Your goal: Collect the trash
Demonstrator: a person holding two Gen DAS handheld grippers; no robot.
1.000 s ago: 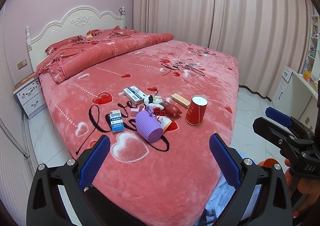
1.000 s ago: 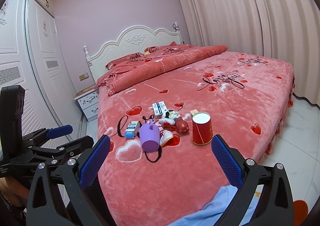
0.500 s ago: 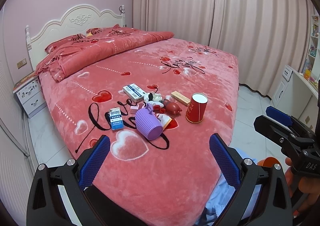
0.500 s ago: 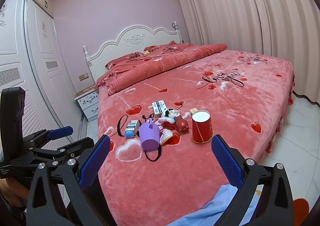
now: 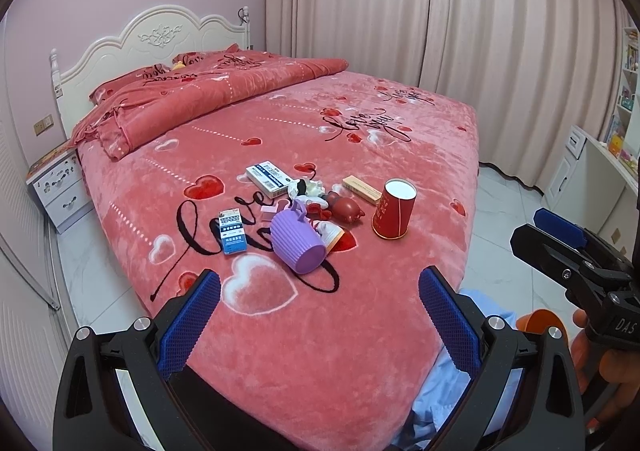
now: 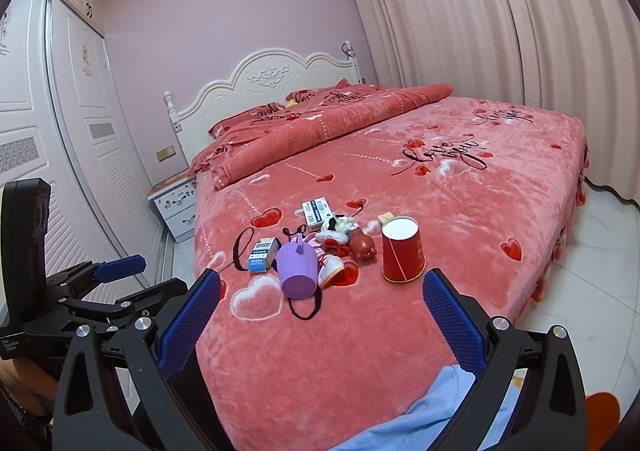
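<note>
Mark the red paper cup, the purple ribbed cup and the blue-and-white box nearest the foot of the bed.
red paper cup (image 5: 393, 214): left wrist view, side wall.
purple ribbed cup (image 6: 296, 266): right wrist view, ribbed side.
blue-and-white box (image 5: 232, 230): left wrist view, printed top face.

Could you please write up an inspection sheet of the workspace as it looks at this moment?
Surface: bed with red heart-print blanket, folded quilt by the headboard.
Job's things: purple ribbed cup on its side; red paper cup upside down; two small printed boxes; flat tan box; crumpled wrappers in the pile's middle.
Clutter: red toy-like thing, identity unclear.
Grippers: left gripper and right gripper, jaws wide apart, holding nothing, short of the pile.
Cables: one cord at the headboard post.
Surroundings: nightstand, curtains, wardrobe, tiled floor.
</note>
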